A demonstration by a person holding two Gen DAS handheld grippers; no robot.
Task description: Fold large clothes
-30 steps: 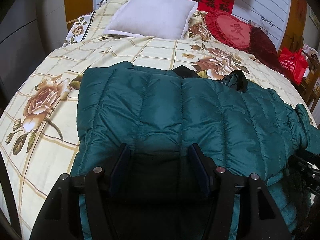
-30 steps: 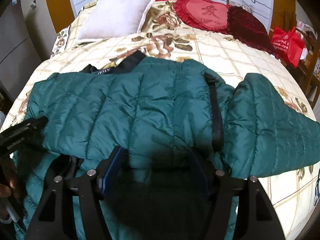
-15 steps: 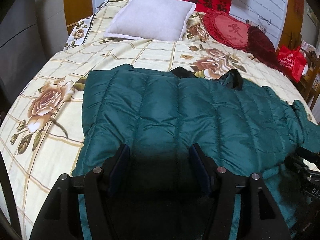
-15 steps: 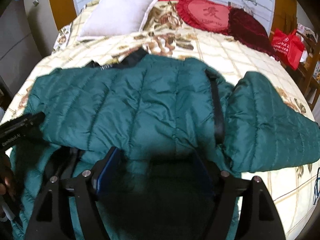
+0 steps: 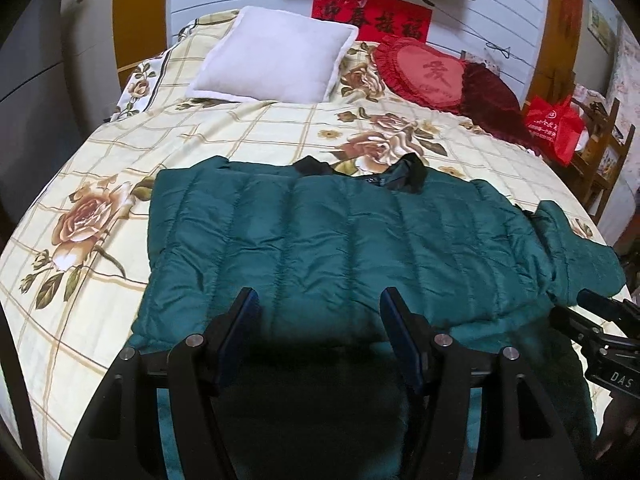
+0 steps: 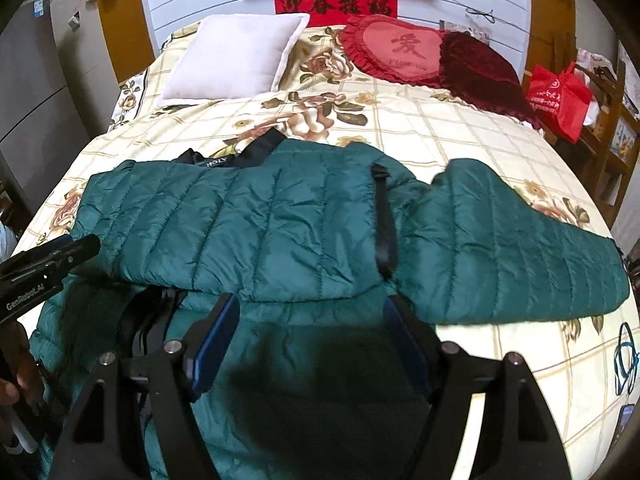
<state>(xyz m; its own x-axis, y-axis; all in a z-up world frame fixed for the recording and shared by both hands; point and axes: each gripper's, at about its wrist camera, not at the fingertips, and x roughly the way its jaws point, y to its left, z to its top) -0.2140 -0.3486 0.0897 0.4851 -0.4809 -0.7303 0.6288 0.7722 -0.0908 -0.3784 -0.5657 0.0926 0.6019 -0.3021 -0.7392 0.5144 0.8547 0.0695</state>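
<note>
A dark green quilted jacket (image 5: 340, 240) lies across the near half of the bed, its top layer folded over toward me and its black collar (image 5: 408, 168) at the far edge. In the right wrist view the jacket (image 6: 260, 220) has one sleeve (image 6: 500, 240) spread out to the right. My left gripper (image 5: 319, 296) hovers open over the jacket's near fold, nothing between its blue pads. My right gripper (image 6: 312, 301) is also open above the near hem, pinching nothing. Each gripper shows in the other's view: the right gripper (image 5: 600, 320) and the left gripper (image 6: 52, 256).
The bed's floral checked sheet (image 5: 240, 128) carries a white pillow (image 5: 276, 60), a red heart cushion (image 5: 424, 72) and a dark red cushion (image 5: 492, 100) at the head. A red bag (image 5: 554, 124) hangs on wooden furniture at the right. A blue cable (image 6: 624, 356) lies near the right edge.
Both grippers have drawn back and up from the jacket, so more of the bed shows. The right jaws stand slightly wider. The jacket lies as it did.
</note>
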